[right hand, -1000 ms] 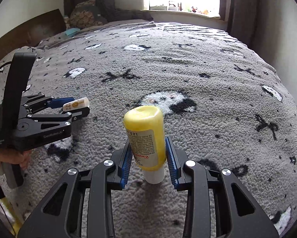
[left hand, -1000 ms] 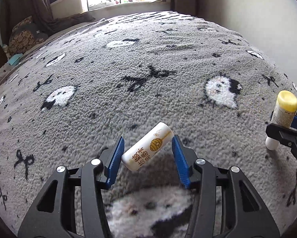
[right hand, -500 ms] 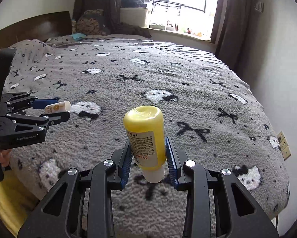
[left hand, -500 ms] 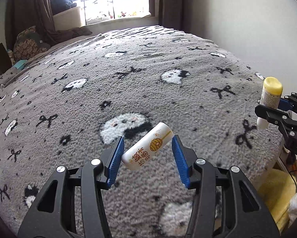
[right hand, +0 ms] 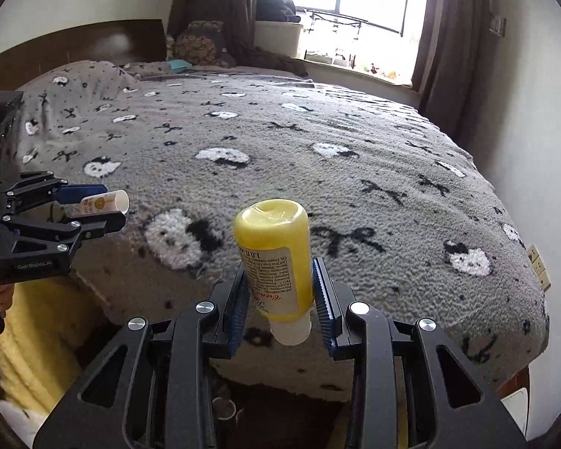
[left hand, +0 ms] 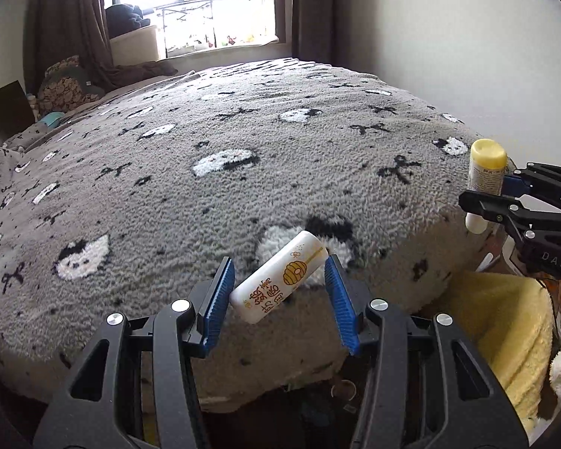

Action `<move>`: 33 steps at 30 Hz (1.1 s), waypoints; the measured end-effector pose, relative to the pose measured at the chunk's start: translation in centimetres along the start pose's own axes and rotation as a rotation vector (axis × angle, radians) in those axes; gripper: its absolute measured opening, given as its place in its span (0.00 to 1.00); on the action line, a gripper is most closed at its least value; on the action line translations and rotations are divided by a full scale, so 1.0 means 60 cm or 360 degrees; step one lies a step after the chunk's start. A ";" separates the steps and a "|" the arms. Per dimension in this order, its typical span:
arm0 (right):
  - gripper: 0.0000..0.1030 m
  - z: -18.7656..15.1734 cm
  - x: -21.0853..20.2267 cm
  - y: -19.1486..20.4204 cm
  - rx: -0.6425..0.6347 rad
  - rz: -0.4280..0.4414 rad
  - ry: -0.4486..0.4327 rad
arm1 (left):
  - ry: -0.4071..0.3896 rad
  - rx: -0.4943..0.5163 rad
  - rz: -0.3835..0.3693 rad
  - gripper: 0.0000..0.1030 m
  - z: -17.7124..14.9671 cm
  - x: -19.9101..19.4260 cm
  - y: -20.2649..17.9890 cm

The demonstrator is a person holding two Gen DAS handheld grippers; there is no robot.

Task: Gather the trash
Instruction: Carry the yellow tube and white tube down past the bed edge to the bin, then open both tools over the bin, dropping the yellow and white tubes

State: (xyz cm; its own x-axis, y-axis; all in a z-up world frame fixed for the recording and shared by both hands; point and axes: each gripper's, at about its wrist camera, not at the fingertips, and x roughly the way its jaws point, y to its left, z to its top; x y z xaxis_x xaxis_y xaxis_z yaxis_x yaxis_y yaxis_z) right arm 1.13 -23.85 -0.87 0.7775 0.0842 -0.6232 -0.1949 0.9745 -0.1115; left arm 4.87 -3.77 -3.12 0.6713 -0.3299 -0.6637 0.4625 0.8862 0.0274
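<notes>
My left gripper is shut on a small white bottle printed with a honeycomb, which lies slantwise between the blue pads. That bottle and the left gripper also show at the left of the right wrist view. My right gripper is shut on a yellow lotion bottle, held upside down with its white cap at the bottom. The same yellow bottle and right gripper appear at the right edge of the left wrist view. Both grippers hang over the foot edge of the bed.
A grey fleece blanket with white faces and black bows covers the bed. Below its edge lie a dark floor gap with a small cup and yellow cloth. A window, curtains and a wall socket stand around.
Both grippers have drawn back from over the blanket to beyond the foot edge of the bed, each still holding its bottle. The floor below the bed has come into view.
</notes>
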 end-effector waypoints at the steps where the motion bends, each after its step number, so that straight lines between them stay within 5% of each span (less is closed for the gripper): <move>1: 0.33 -0.011 -0.004 0.008 -0.0001 0.0015 0.0008 | 0.0000 -0.0014 -0.0007 0.46 -0.014 -0.004 -0.004; 8: 0.32 -0.091 0.002 0.046 0.0052 0.0072 0.0112 | 0.0089 -0.0060 -0.0080 0.46 -0.109 0.007 -0.040; 17: 0.32 -0.193 0.088 0.058 0.0255 0.0175 0.0420 | 0.0335 -0.0081 -0.0088 0.46 -0.211 0.077 -0.064; 25: 0.32 -0.235 0.136 0.082 0.0335 0.0235 0.0558 | 0.0524 -0.0041 -0.0056 0.46 -0.275 0.144 -0.062; 33: 0.32 -0.276 0.174 0.099 0.0330 0.0241 0.0707 | 0.0720 -0.0196 -0.0197 0.46 -0.308 0.197 -0.041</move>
State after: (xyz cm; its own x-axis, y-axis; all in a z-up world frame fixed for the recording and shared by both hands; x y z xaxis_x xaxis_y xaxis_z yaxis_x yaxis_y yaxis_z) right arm -1.80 -20.62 -20.88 0.4117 0.1752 -0.8943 -0.1280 0.9827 0.1336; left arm 0.98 -3.86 -24.86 0.2838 -0.2846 -0.9157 0.4328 0.8902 -0.1426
